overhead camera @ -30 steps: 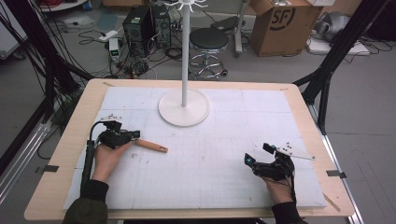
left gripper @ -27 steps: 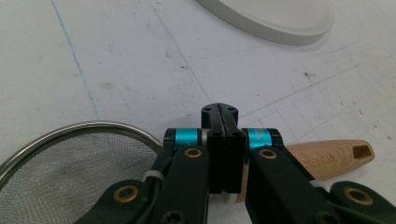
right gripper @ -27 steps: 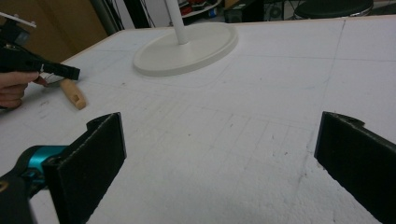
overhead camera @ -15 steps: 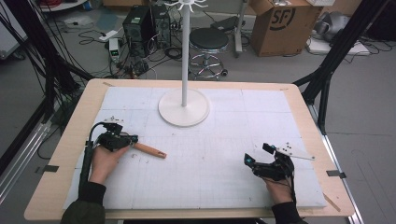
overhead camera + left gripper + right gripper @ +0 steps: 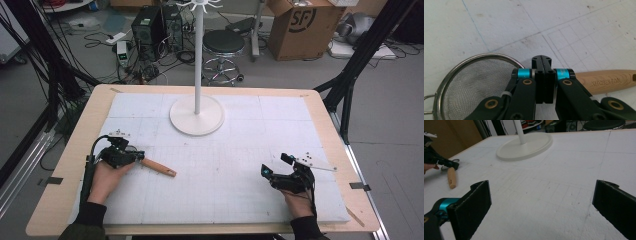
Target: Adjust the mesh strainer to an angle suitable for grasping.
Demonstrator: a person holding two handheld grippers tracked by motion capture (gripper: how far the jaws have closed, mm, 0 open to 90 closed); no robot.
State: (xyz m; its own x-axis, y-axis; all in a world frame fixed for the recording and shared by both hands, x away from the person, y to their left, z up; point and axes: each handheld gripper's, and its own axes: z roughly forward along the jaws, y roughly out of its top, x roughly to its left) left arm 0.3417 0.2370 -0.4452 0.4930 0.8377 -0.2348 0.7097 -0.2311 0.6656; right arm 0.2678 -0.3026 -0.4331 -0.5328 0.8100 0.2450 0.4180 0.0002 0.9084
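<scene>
The left tool (image 5: 543, 75) has its jaws pressed together at the neck of a mesh strainer (image 5: 474, 82), where the wooden handle (image 5: 606, 81) meets the rim; the strainer lies on the white counter (image 5: 225, 170) at its left side. The right tool (image 5: 541, 205) rests spread wide, well apart

Even, diffuse overhead light; the white desk (image 5: 225, 170) reads bright, without hard glare. Shadows soft and short, faint beneath the stand base (image 5: 196, 115). High view slightly soft and grainy. In the right gripper view, near jaws blurred, far background dim. Left gripper view sharp on mesh.
</scene>
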